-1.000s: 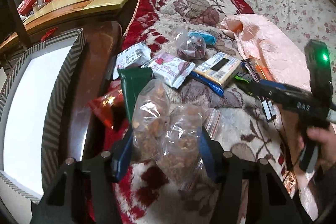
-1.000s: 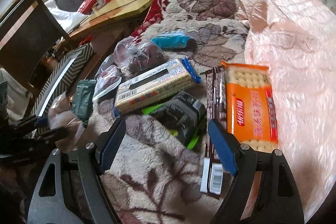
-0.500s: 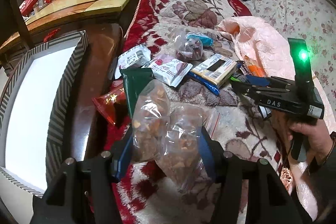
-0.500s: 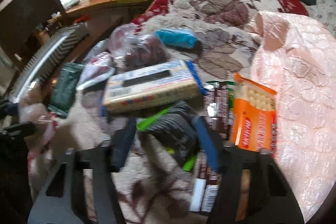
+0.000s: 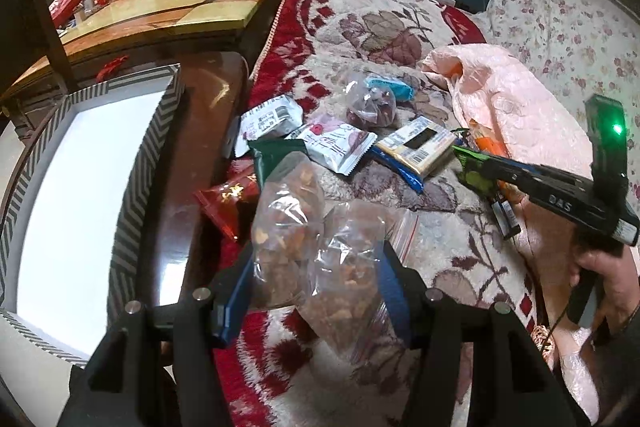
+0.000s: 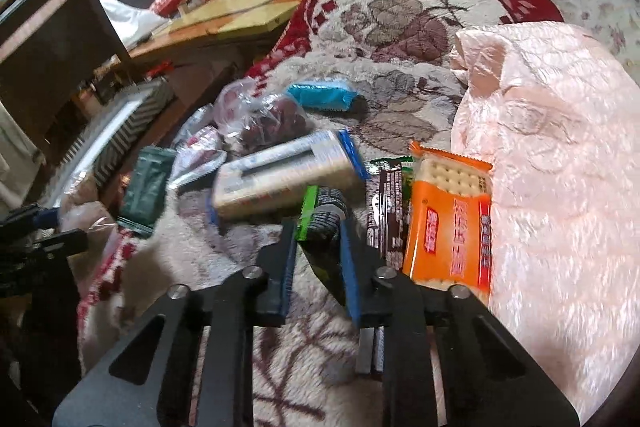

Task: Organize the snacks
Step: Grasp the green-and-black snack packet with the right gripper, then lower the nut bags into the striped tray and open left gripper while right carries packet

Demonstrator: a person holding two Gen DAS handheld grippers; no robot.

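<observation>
My left gripper (image 5: 316, 259) is shut on two clear bags of nuts (image 5: 288, 223), held up over the red-patterned blanket beside a white box with a chevron rim (image 5: 152, 147). My right gripper (image 6: 318, 227) has its jaws closing, and its blue pads press a green-and-black snack packet (image 6: 324, 213) from both sides. The left wrist view shows that packet (image 5: 474, 173) raised a little off the blanket at the right gripper's tip. Around it lie a long cracker pack with blue ends (image 6: 280, 179), brown chocolate bars (image 6: 388, 207) and an orange cracker pack (image 6: 448, 223).
A bag of red dates (image 6: 264, 119), a blue packet (image 6: 320, 95), a dark green packet (image 6: 146, 187), a red packet (image 5: 228, 195) and white packets (image 5: 340, 143) lie on the blanket. A pink quilt (image 6: 540, 147) is heaped at the right. A wooden table (image 5: 160, 15) stands behind.
My right gripper went from wide open around the green-and-black packet to shut on it and lifted it slightly. The left gripper kept still with the nut bags.
</observation>
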